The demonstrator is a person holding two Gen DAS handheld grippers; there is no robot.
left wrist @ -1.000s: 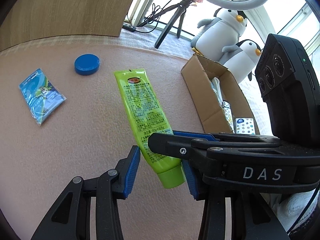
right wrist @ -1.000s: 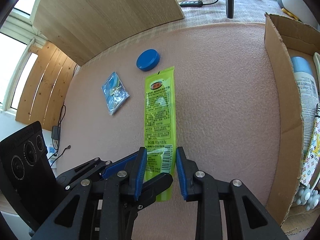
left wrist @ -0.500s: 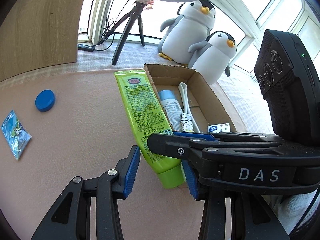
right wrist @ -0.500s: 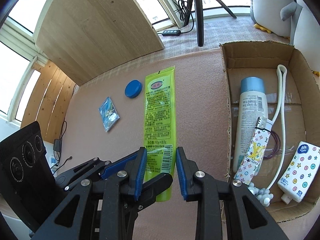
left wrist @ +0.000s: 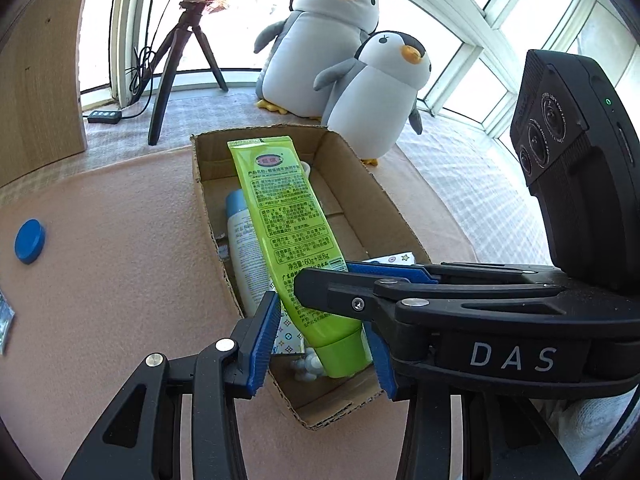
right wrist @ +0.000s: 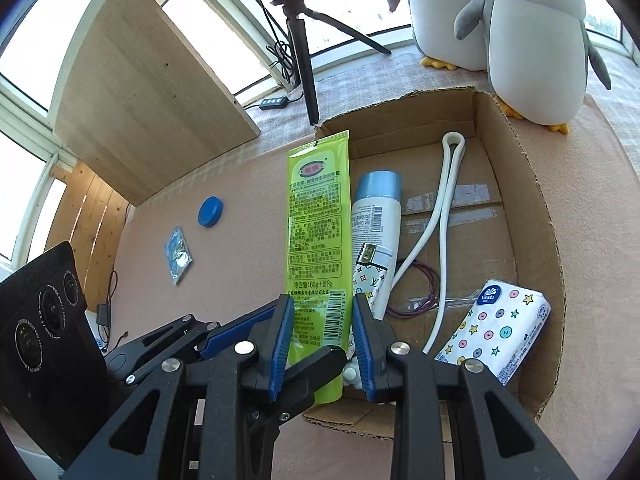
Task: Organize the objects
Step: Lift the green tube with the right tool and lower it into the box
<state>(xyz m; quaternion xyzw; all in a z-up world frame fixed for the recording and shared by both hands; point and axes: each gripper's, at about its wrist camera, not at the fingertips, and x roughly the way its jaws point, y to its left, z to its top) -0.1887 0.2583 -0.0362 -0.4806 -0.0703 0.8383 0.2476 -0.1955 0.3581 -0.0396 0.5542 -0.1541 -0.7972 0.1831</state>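
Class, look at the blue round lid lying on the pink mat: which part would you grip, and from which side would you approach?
Grip the blue round lid across its rim, coming from straight above. It lies flat on the pink mat with clear space all round, so only its low edge offers opposing faces.

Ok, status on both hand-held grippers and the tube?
Right hand-held gripper clamps green tube. Left hand-held gripper brackets its cap end. Tube above cardboard box; spray bottle beneath.

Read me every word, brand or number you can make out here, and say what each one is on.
"DAS": on the right gripper body.
"60g+送8g": on the green tube; its other print is too small to read.
"Vinda": on the tissue pack.
"LV" monogram: on the patterned pouch.
White bottle: print too small.
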